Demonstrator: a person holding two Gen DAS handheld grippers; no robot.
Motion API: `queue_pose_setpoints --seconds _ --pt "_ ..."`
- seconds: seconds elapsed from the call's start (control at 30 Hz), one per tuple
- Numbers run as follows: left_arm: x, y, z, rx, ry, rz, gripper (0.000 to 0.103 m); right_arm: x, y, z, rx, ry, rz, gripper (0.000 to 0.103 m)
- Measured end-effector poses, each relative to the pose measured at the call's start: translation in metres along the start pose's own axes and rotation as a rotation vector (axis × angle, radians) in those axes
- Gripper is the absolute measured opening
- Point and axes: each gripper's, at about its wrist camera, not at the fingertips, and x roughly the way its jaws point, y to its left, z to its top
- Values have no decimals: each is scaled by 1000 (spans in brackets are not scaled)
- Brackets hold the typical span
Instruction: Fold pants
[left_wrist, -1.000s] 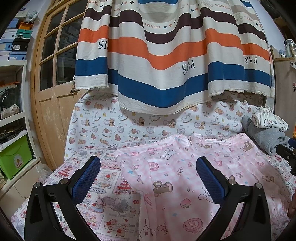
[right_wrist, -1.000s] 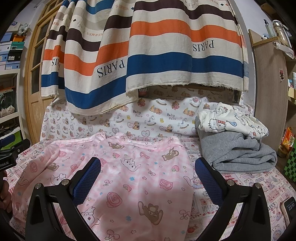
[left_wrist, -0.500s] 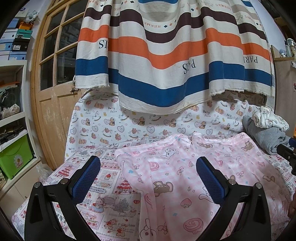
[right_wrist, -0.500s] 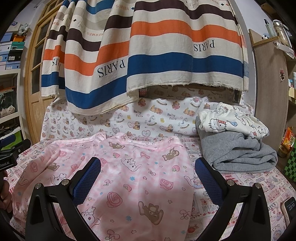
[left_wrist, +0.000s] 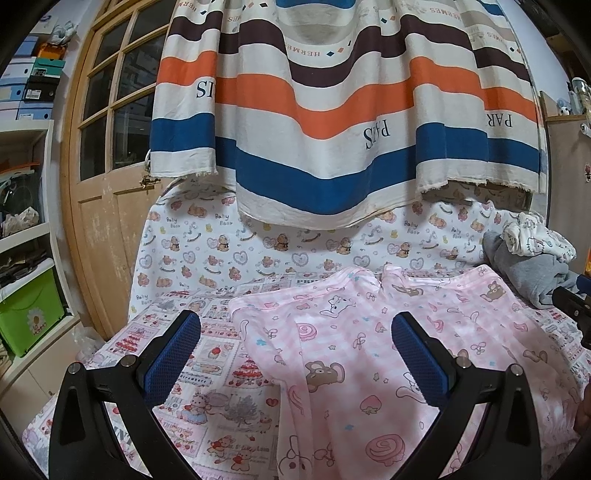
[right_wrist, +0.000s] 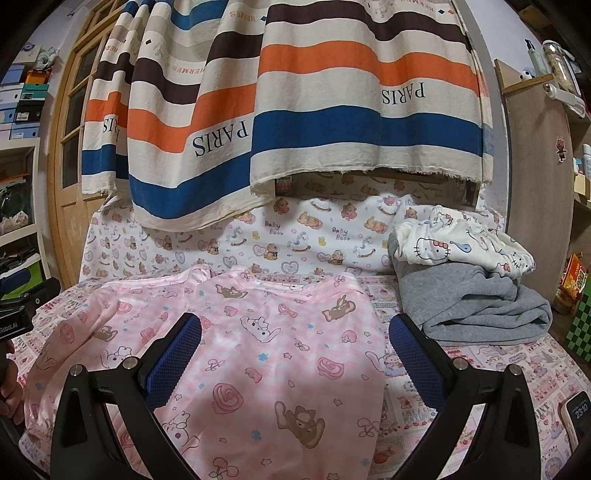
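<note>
Pink checked pants (left_wrist: 388, 354) with cartoon animal prints lie spread flat on the patterned bed sheet (left_wrist: 207, 373); they also show in the right wrist view (right_wrist: 258, 350). My left gripper (left_wrist: 295, 338) is open and empty, held above the pants' left edge. My right gripper (right_wrist: 295, 341) is open and empty, held above the pants' right half. The left gripper's body shows at the left edge of the right wrist view (right_wrist: 22, 306). The right gripper's body shows at the right edge of the left wrist view (left_wrist: 572, 299).
A folded grey garment (right_wrist: 469, 306) with a white Hello Kitty garment (right_wrist: 461, 243) on top sits at the bed's back right. A striped cloth (left_wrist: 332, 110) hangs behind. A phone (right_wrist: 578, 417) lies at the front right. A wooden door (left_wrist: 107, 147) and shelves stand left.
</note>
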Motion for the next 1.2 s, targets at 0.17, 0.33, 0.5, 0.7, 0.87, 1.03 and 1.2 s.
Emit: queue_pose_setpoints --seconds 0.17,0.33,0.5,0.7,0.87,1.03,1.2 --pt "-14 2 0 -8 -56 -1 103 -2 0 0 1 -9 -8 102" --pt "-41 11 -2 -34 -176 9 103 -15 0 1 12 -56 5 102" --pt "-57 24 3 -43 -206 20 103 -21 0 1 5 -69 30 102" --pt "-74 37 15 -28 -258 85 103 -34 -9 0 63 -103 104 102" --pt "-78 45 29 -12 -250 96 103 -73 -18 10 138 -237 66 102" --pt "-80 42 61 51 -313 152 103 -92 -9 54 36 -284 50 102" --pt "-69 48 100 33 -355 146 103 -106 1 89 11 -414 -101 102"
